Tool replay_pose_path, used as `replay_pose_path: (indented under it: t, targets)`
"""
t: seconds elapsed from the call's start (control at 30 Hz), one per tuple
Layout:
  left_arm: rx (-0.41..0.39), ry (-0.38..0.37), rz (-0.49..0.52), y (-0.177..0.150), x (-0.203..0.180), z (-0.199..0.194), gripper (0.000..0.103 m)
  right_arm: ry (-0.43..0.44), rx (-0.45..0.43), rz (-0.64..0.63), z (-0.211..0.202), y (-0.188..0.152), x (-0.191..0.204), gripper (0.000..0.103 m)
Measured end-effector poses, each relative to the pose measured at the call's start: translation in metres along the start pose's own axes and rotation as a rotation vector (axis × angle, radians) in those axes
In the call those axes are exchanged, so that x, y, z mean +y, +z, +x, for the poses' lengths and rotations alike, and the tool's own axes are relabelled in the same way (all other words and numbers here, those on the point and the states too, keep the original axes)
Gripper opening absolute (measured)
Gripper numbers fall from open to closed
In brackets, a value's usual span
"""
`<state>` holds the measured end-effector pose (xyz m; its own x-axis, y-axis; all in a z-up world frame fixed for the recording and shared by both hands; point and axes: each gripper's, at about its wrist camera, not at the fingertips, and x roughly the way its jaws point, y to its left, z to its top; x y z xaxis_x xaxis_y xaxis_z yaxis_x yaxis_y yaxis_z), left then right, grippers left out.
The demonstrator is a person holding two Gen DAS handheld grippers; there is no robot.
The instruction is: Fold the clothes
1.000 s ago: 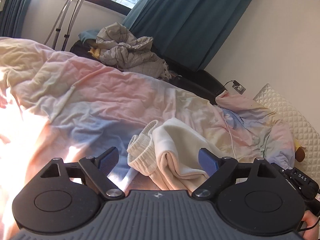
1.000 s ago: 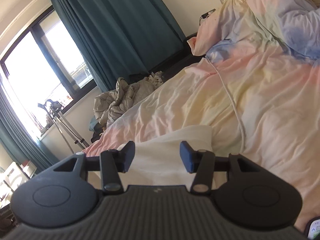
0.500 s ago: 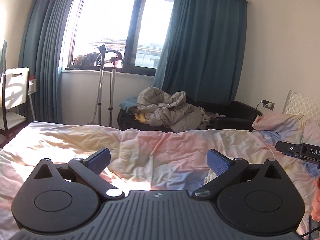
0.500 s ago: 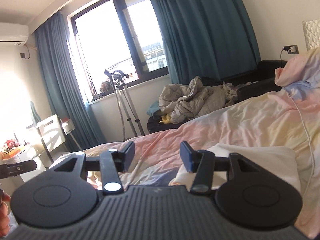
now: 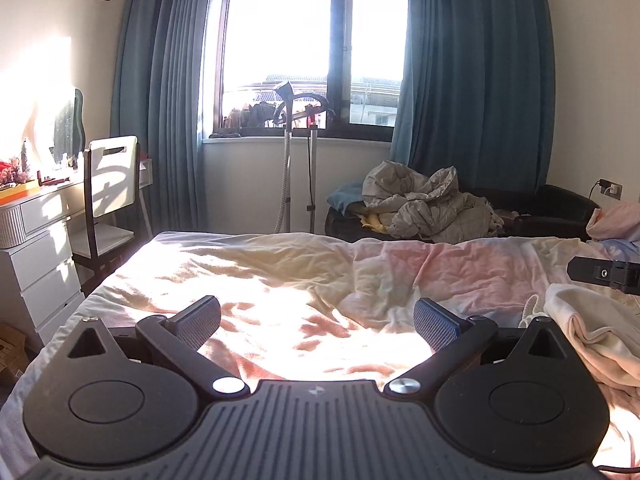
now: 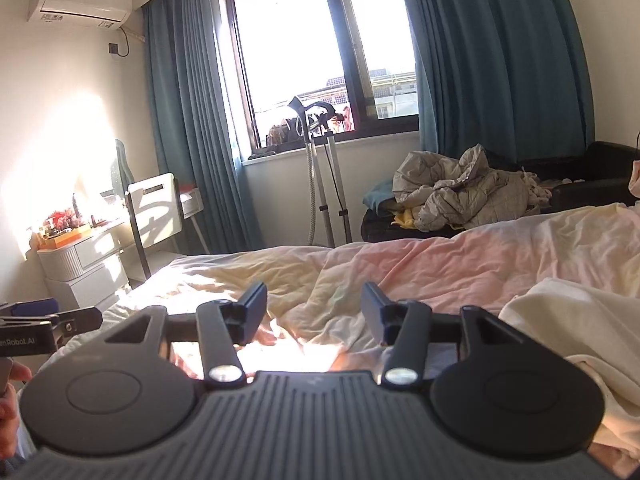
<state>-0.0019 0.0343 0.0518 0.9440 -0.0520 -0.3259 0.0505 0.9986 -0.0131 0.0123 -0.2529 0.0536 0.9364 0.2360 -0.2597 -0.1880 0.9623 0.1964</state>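
A cream garment (image 5: 592,328) lies crumpled on the pastel duvet (image 5: 320,272), at the right edge of the left wrist view. My left gripper (image 5: 316,322) is open wide over sunlit bedding, left of the garment, with nothing between its fingers. In the right wrist view the same cream garment (image 6: 580,320) lies to the right of my right gripper (image 6: 314,308). Its jaws are partly apart and opening, with only the duvet (image 6: 440,264) behind them. Each view catches the other gripper's tip at its edge.
A black sofa under the window holds a grey quilted heap (image 5: 428,204). A garment steamer stand (image 5: 288,152) is at the sill. A white chair (image 5: 112,176) and white drawers (image 5: 36,240) stand left of the bed. A hand (image 6: 8,396) shows at the lower left.
Both grippers have lifted off the cream garment and swung up toward the window. The left jaws have spread wider. The garment now sits at the right edge of both views.
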Motion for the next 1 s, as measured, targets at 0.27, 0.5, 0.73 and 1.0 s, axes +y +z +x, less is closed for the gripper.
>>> replay_pose_path:
  t: [0.27,0.5,0.73,1.0]
  targets:
    - [0.029,0.013,-0.001,-0.027,-0.003,0.027,0.103,-0.036,0.024,-0.025,0.026,-0.033,-0.005,0.058]
    - [0.055,0.018,0.021,-0.046,-0.003,0.037,0.103,-0.047,0.042,-0.049,0.037,-0.059,-0.007,0.063]
    - [0.078,0.021,0.028,-0.052,-0.002,0.045,0.103,-0.065,0.063,-0.053,0.046,-0.070,-0.006,0.067]
    - [0.086,0.016,0.030,-0.052,-0.001,0.045,0.103,-0.068,0.082,-0.074,0.051,-0.076,-0.002,0.076]
